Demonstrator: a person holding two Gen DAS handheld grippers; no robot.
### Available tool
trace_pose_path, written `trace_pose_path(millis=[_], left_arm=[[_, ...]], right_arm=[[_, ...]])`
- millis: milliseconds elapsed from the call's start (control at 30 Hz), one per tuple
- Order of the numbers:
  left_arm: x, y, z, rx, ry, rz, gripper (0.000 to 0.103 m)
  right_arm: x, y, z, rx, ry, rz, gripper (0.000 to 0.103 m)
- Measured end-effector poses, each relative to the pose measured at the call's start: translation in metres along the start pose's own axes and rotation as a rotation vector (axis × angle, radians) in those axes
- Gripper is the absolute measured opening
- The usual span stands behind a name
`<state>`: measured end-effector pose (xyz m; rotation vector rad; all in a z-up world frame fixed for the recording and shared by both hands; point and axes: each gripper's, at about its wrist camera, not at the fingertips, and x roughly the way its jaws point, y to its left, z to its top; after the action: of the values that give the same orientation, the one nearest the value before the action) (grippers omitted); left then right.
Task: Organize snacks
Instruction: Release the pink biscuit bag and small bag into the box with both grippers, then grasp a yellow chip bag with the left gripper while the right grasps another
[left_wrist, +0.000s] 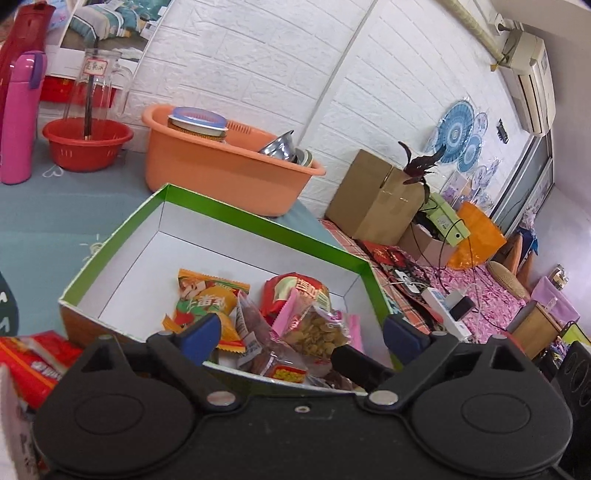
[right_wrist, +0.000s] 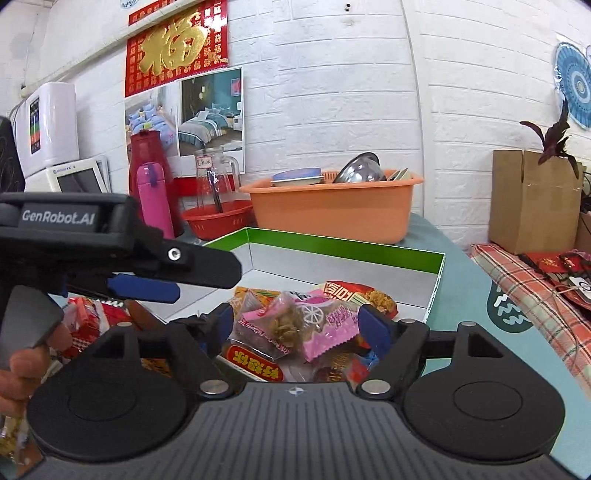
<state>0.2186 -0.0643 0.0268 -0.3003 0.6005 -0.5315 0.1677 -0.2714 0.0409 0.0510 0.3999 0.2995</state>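
Left wrist view: close above near edge of box (left_wrist: 258, 225), tilted down, facing orange tub (left_wrist: 207, 177) and room's right side. Right wrist view: close over same box (right_wrist: 332, 247), facing wall squarely, left gripper (right_wrist: 177, 280) in frame at left. Shared: box, snacks (right_wrist: 295, 325), tub, pink bottle (right_wrist: 153, 199).

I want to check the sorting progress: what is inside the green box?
The green box holds snack packets heaped at its near end: an orange packet, a red one, a pink one. Its far half is bare. Packets beneath the heap are covered.
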Motion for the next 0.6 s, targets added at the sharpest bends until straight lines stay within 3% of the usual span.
trace_pose_path(millis=[200,267,467,600], left_arm=[[-0.059,-0.014,-0.003,-0.010,-0.035,0.075,0.103],[-0.080,-0.016,-0.011,-0.013,-0.057,0.069,0.103],[-0.119,-0.011,-0.048,-0.057,-0.071,0.065,0.103],[-0.113,-0.001,-0.061,-0.038,-0.029,0.110,0.103]], right_arm=[[-0.053,0.011,0.011,0.016,-0.085,0.062,0.103],[-0.071,0.017,0.010,0.013,-0.100,0.085,0.103],[-0.102,0.037,-0.005,0.001,-0.081,0.162,0.103],[-0.106,0.045,-0.022,0.062,-0.017,0.222,0.103]])
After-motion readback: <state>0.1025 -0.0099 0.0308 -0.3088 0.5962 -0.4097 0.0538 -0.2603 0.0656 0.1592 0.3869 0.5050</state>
